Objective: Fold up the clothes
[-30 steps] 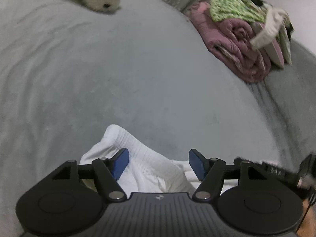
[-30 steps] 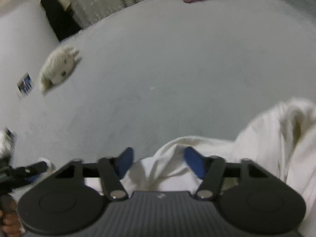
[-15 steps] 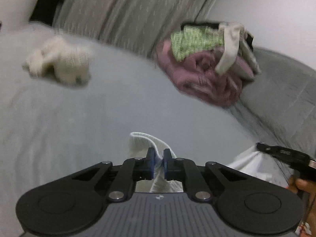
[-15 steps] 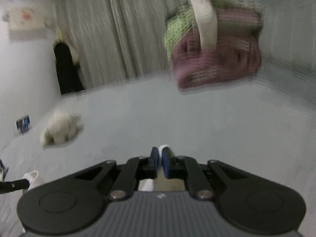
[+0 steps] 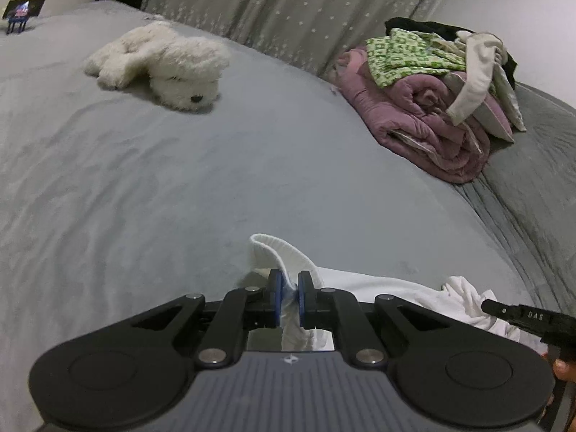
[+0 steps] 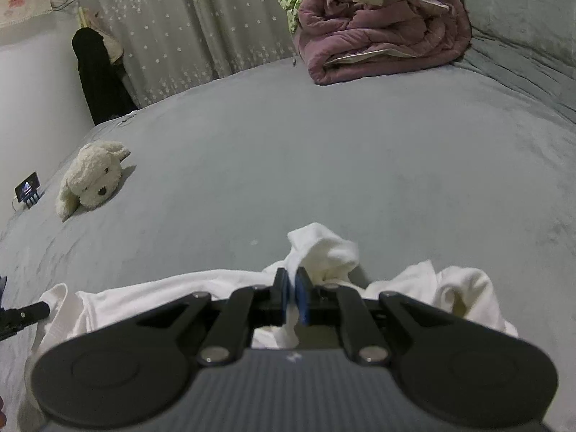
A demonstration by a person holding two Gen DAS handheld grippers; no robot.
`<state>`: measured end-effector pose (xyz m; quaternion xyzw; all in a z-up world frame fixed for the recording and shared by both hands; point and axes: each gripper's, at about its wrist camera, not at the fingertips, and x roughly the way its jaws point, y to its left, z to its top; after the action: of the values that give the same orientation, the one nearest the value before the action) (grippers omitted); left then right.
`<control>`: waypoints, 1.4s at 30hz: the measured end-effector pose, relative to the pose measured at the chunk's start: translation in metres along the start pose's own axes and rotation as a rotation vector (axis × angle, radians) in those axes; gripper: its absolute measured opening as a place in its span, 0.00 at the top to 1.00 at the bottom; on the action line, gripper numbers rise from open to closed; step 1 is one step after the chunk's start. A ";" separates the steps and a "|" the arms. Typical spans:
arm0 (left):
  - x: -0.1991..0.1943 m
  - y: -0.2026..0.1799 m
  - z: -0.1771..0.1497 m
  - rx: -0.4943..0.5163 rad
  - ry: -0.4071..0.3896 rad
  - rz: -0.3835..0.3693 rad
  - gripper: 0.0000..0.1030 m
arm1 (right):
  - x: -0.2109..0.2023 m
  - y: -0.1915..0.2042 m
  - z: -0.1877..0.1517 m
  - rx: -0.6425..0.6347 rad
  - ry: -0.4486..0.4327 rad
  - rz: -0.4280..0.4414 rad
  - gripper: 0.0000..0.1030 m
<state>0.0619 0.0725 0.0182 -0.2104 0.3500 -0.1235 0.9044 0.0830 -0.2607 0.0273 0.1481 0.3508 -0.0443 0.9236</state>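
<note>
The fingers (image 5: 276, 296) of the left gripper (image 5: 289, 297) are clamped on a ribbed edge of the white garment (image 5: 378, 286), a thin fold of cloth pinched between the blue pads; the fingers (image 6: 301, 300) of the right gripper (image 6: 292, 300) are likewise clamped on a bunched corner of the same white garment (image 6: 180, 288). Holding two separate points of one edge probably serves to spread the cloth so it can be laid flat for folding. The rest of the garment lies crumpled on the grey bed (image 5: 180, 187), at its near edge and well apart from everything else, which leaves open bedding beyond it as working space. Farther from the garment, a white plush dog (image 5: 162, 63) rests toward the left, and a rolled purple blanket (image 5: 424, 122) topped with loose clothes (image 5: 410, 52) sits toward the right, evidently a pile awaiting its turn. Behind both hangs a star-patterned curtain (image 5: 288, 7).
</note>
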 end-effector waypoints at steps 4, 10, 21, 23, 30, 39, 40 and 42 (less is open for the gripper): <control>0.005 0.000 -0.002 0.013 0.012 0.022 0.93 | 0.004 -0.005 -0.003 0.020 0.033 -0.006 0.93; 0.006 0.000 -0.002 0.008 0.026 0.025 0.93 | 0.006 -0.006 -0.011 0.003 0.065 -0.012 0.91; 0.012 -0.002 -0.007 0.017 0.055 0.029 0.92 | 0.021 -0.001 -0.024 -0.020 0.113 -0.011 0.88; 0.013 -0.003 -0.008 0.016 0.056 0.033 0.92 | 0.019 -0.002 -0.023 -0.014 0.104 -0.008 0.88; 0.009 -0.008 -0.008 0.036 0.023 0.029 0.92 | 0.006 -0.007 -0.016 0.003 0.051 -0.007 0.88; -0.003 -0.008 0.000 0.041 -0.063 0.011 0.93 | -0.020 -0.018 -0.001 0.038 -0.084 -0.017 0.93; -0.005 -0.008 0.002 0.044 -0.074 0.007 0.93 | -0.023 -0.018 0.000 0.031 -0.098 -0.019 0.93; -0.008 -0.007 0.005 0.047 -0.084 0.010 0.93 | -0.027 -0.017 0.004 0.016 -0.112 -0.021 0.93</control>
<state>0.0588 0.0704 0.0291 -0.1925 0.3096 -0.1182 0.9237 0.0622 -0.2785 0.0433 0.1491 0.2999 -0.0651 0.9400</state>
